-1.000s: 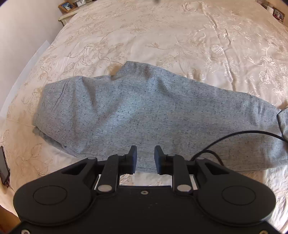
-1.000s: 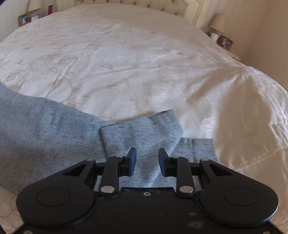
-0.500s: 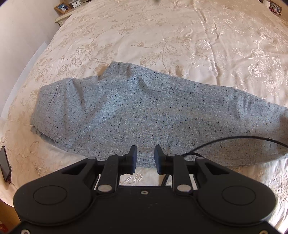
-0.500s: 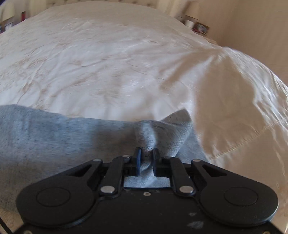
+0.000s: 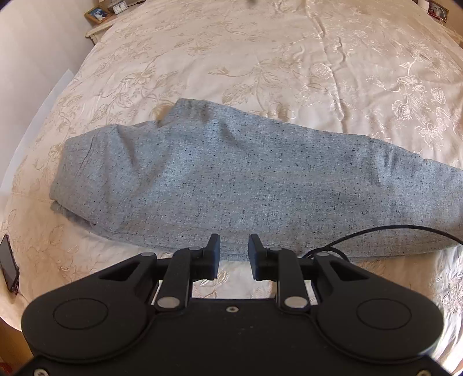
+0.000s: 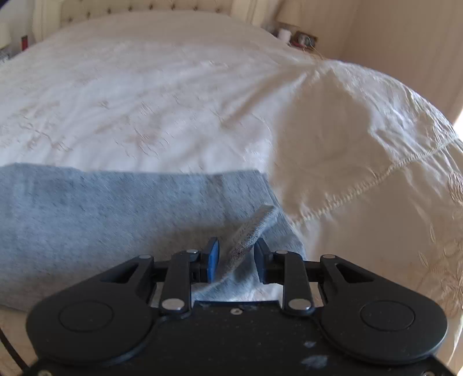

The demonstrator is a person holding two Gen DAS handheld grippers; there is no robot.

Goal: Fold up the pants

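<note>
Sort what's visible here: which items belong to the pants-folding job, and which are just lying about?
Belongs to the job:
- grey pants, lying flat on the bedspread
- left gripper, open
- right gripper, open around a raised bit of cuff

Just lying about:
- phone at the bed's edge
- framed photo on the bedside table
- black cable over the pants

Pants (image 5: pixel 231 185) – matt speckled knit; bedspread (image 5: pixel 260 57) – glossy embroidered satin.

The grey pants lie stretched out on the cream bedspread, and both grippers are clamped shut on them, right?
Not quite. The grey pants do lie on the cream bedspread, but neither gripper is clamped. The left gripper is open in its wrist view, and the right gripper is open around a raised fold.
</note>
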